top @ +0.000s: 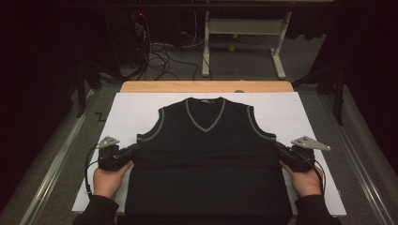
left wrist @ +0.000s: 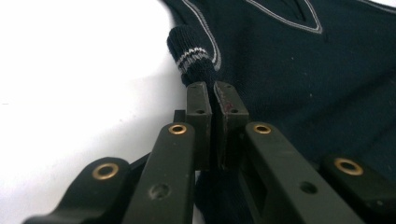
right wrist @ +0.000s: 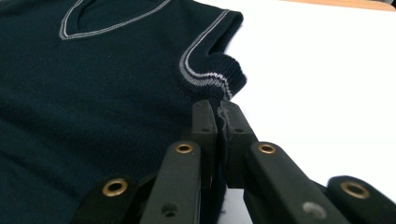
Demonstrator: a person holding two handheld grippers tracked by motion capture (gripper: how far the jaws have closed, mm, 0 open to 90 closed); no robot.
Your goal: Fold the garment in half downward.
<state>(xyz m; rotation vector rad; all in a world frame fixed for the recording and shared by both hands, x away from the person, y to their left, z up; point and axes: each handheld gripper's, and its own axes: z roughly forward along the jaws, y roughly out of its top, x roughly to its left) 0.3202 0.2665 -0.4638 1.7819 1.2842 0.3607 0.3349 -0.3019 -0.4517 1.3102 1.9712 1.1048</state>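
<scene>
On the white surface, a dark sleeveless V-neck vest lies flat, front up. Its long axis runs from the near edge toward the far edge: the neckline, trimmed with a pale stripe, points away from the person, and the hem lies at the near edge, between the forearms. The armholes carry the same pale trim.

At the vest's left side, just below the armhole, the left hand-held gripper has its jaws pressed together on the knit edge; the left gripper view shows the ribbed, striped armhole edge bunched up just beyond the closed tips. At the opposite side, the right hand-held gripper is likewise clamped on the fabric below the other armhole, and the right gripper view shows cloth pinched between its tips. Each is held by a hand in a dark sleeve coming in from the bottom.

The white surface sits on a wooden table, whose edge shows at the far side. Beyond it the room is dim, with grey floor, loose cables and the pale legs of another table.
</scene>
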